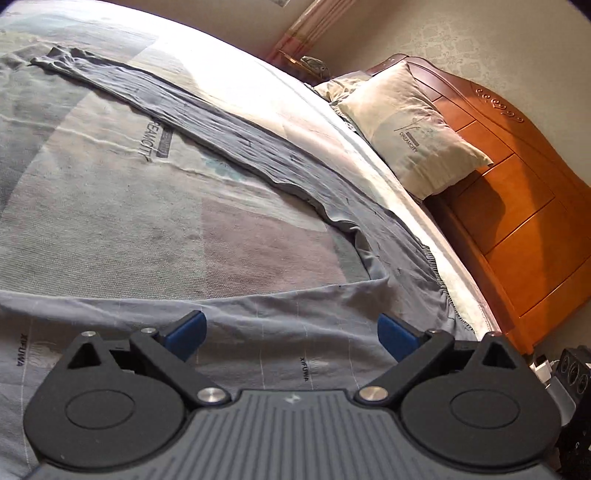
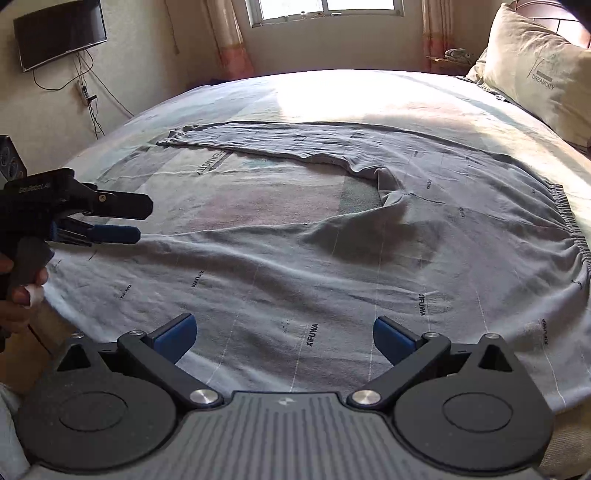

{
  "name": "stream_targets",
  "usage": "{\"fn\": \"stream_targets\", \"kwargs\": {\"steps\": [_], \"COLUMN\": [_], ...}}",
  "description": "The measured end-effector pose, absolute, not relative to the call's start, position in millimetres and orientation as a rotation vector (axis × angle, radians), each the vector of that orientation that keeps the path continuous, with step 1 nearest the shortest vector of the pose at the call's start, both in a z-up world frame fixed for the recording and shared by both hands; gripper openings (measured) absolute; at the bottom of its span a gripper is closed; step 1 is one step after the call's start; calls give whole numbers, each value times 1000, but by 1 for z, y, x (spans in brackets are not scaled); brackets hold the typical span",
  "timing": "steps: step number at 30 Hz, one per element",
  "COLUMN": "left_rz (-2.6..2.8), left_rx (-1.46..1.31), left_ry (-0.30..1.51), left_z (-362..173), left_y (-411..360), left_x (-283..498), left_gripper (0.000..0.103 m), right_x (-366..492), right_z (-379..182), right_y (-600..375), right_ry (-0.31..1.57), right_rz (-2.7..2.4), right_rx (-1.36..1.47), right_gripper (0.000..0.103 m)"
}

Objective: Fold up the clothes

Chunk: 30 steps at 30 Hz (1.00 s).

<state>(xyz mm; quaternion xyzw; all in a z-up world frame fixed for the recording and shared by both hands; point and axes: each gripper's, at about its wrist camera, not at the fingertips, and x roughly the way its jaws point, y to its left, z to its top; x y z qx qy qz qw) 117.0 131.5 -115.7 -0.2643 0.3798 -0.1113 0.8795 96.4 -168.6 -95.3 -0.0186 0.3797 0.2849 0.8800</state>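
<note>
Grey-blue trousers (image 2: 295,266) printed "XIFUWA" lie flat on the bed, legs spread in a V. Their elastic waistband (image 2: 569,225) is at the right, and the far leg (image 2: 266,140) stretches to the left. In the left wrist view the far leg (image 1: 229,133) runs diagonally and the near leg (image 1: 303,317) lies under the fingers. My left gripper (image 1: 291,336) is open just above the near leg. Held by a hand, the left gripper (image 2: 122,221) also shows at the left of the right wrist view, near that leg's end. My right gripper (image 2: 284,336) is open over the near leg, holding nothing.
The patterned bed sheet (image 2: 258,199) covers the bed. A pillow (image 1: 406,129) leans on the wooden headboard (image 1: 517,177) at the right. Beyond the bed are a window (image 2: 325,9), curtains and a wall TV (image 2: 61,33). The bed's near edge lies just below my grippers.
</note>
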Motion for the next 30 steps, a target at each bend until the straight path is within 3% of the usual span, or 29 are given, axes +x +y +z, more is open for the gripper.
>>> {"fn": "stream_targets", "kwargs": {"steps": [2,10,20,24,30], "left_rz": [-182,1,-337,-145,-144], "left_rx": [-543,-503,-485,-368,-374], "left_ry": [787,837,918,915,921], "left_z": [-120,-98,-103,-118,-91], "left_y": [138,156,54,55,56], "left_x": [117,110,160,167,173], "left_gripper": [95,95,97,96,96], "right_x": [93,107,112,111,105], "right_z": [-94,-102,-133,-132,-134], "right_y": [-176,-195,-181,-185,-183], "right_ry": [789,744,783,778,746], "right_rz": [600,517,498,530,513], "right_rx": [-22,-76,-210,-227,-236], "right_gripper": [103,103,103,103,103]}}
